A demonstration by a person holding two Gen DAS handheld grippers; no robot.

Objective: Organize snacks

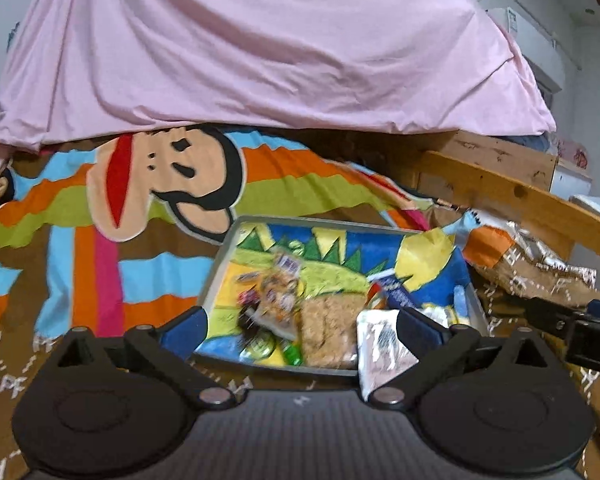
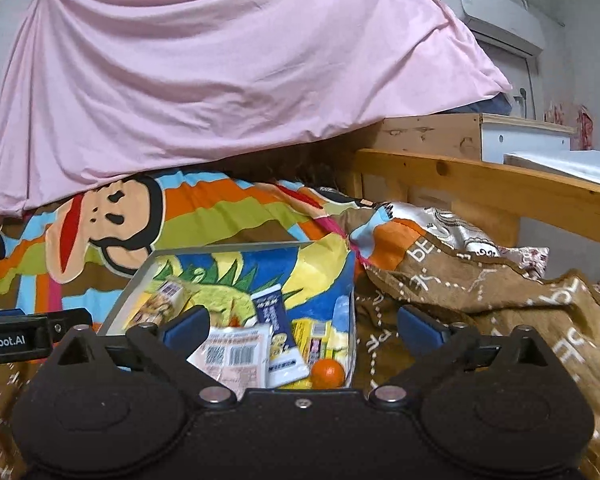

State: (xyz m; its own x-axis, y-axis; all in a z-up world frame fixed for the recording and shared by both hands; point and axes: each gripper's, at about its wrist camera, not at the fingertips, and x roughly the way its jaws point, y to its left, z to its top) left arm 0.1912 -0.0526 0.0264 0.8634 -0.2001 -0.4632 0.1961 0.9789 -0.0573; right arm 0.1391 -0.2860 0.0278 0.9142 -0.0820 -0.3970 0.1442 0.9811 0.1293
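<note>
A grey tray lined with a dinosaur-print cloth lies on the bed and holds several snack packets. It also shows in the right wrist view. My left gripper is open and empty just above the tray's near edge, over a beige snack bag and a white packet. My right gripper is open and empty over the tray's right part, above a white barcode packet, a blue packet and an orange.
A striped monkey-print blanket covers the bed behind the tray. A pink sheet hangs above it. A brown quilt is bunched at the right. A wooden bed rail runs behind it. The other gripper shows at the right.
</note>
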